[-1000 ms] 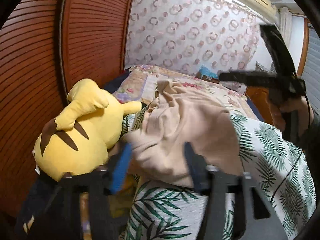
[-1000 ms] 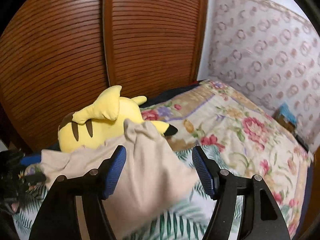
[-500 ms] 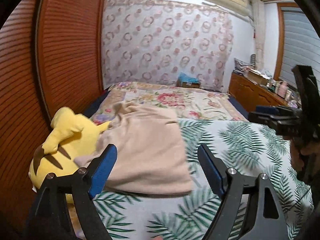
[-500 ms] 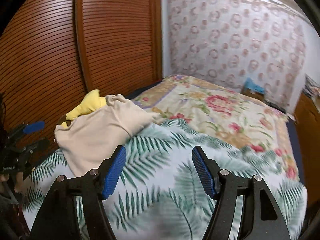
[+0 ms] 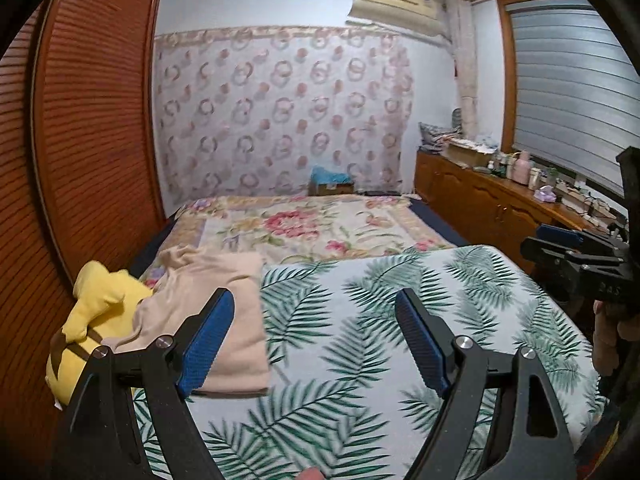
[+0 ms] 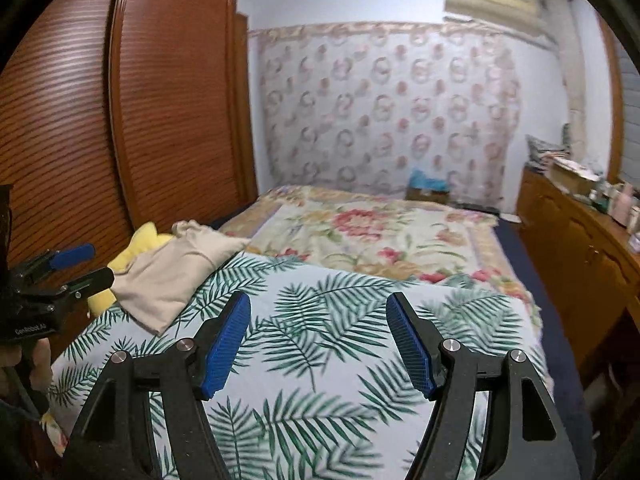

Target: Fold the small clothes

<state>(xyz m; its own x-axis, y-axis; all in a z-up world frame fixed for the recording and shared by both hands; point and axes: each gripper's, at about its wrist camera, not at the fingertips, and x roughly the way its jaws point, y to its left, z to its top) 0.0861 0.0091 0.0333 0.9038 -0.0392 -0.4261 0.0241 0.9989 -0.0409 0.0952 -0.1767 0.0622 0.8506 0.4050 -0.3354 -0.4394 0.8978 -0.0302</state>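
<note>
Left gripper jaws spread wide, nothing between them. Right gripper likewise spread and holding nothing. Folded beige garment lies at the left edge of the palm-leaf sheet, partly resting on the yellow plush toy.

Lighting: dim, even indoor light with a cool bluish cast; shadows soft. Optics: strong fisheye bending, black vignette at corners. Sharpness: leaf-print sheet smeared by motion blur; far patterned curtain soft, slightly hazy.
</note>
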